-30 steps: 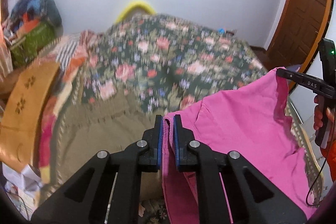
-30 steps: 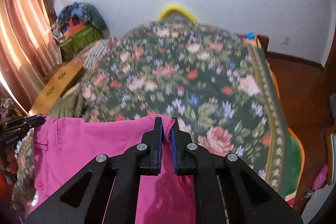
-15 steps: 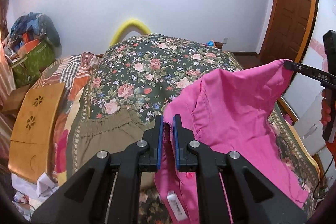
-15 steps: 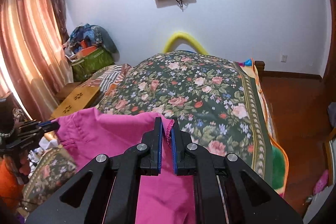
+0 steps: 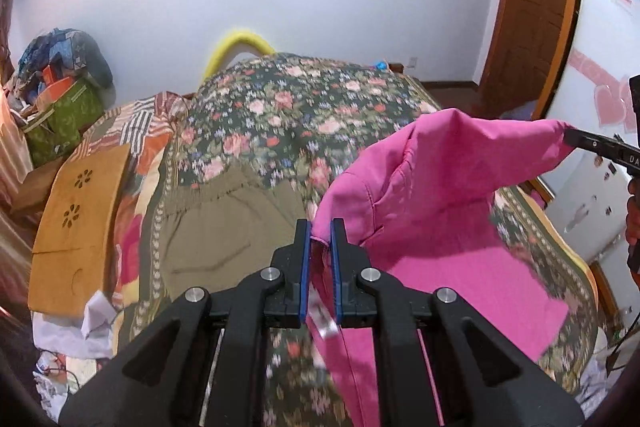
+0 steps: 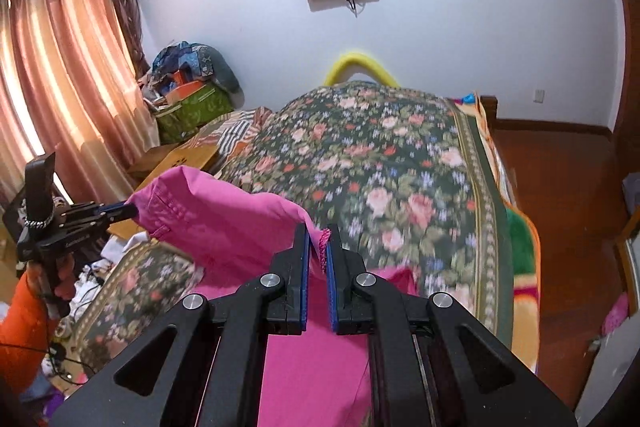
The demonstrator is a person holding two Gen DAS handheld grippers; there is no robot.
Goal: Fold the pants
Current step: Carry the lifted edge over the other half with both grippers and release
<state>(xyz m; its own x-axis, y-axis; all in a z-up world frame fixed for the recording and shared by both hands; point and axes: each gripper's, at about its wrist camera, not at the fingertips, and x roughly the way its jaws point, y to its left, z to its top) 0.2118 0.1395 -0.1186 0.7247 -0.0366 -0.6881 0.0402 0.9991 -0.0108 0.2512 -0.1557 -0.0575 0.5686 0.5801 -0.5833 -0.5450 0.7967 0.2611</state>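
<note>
Bright pink pants [image 5: 436, 203] hang in the air above the near end of the bed, stretched between both grippers. My left gripper [image 5: 320, 231] is shut on one corner of the waistband, and a white label dangles below it. My right gripper [image 6: 317, 233] is shut on the other corner, where a frayed pink edge sticks out between the pads. In the left wrist view the right gripper [image 5: 576, 138] shows at the far right edge, pinching the cloth. In the right wrist view the left gripper [image 6: 124, 211] shows at the left, held by a hand in an orange sleeve. The pants' [image 6: 224, 223] lower part drapes down out of sight.
A floral bedspread [image 5: 304, 115] covers the bed. Olive-green pants [image 5: 224, 227] lie on its near left part. A wooden lap table [image 5: 76, 223] leans at the bed's left side. Bags [image 6: 188, 99] are piled by the curtain [image 6: 60, 87]. A wooden door [image 5: 528, 7] stands at the right.
Both grippers rose and pulled back from the bed, lifting the pink pants off the bedspread. More of the wall and screens has come into view.
</note>
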